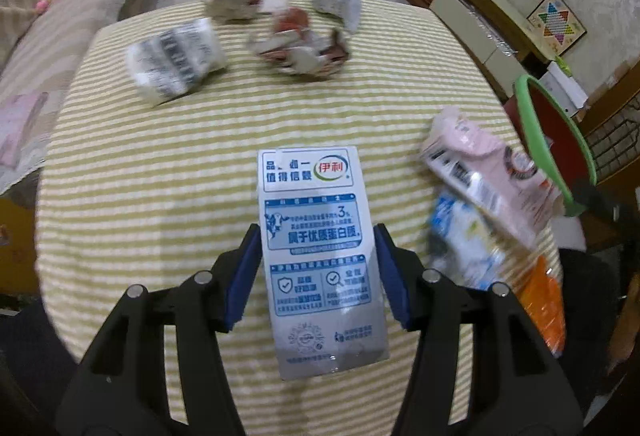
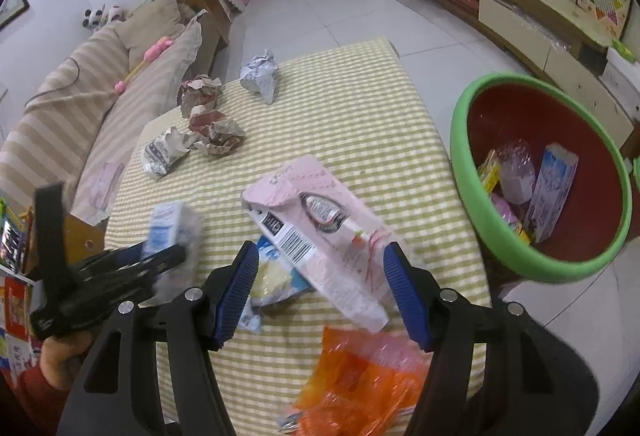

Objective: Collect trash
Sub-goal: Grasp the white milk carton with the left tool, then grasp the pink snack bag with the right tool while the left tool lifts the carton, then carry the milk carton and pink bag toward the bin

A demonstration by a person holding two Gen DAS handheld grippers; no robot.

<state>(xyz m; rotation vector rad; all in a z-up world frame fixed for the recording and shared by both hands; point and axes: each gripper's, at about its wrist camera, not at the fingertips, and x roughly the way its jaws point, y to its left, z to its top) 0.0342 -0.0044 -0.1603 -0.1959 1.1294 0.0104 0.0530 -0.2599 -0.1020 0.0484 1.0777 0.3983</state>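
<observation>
Milk carton (image 1: 320,256) is clamped in your left gripper (image 1: 316,272), blue pads pressed on both its long sides, and it looks lifted a bit off the striped table (image 1: 160,176), so the step in hand is hauling it over to the red bin with the green rim (image 2: 536,256) that sits just off the table's right edge. I'd keep the squeeze steady, since a flat empty carton will probably twist or slide out if you ease off, and carry it high enough to clear that rim before you let go. What's in your way is your own right gripper (image 2: 320,276): its jaws stand about half open around the pink carton (image 2: 320,232), and I can't tell if the pads are really biting on it yet. That pink one lies across a blue-and-white pack (image 2: 276,276), with an orange wrapper (image 2: 360,376) near the table's front edge, so watch you don't drag those off. Maybe let one hand finish first so the two don't bump over the bin. Four crumpled paper wads (image 1: 300,40) wait at the far side, well apart from all this; the bin already has a few cartons in it.
</observation>
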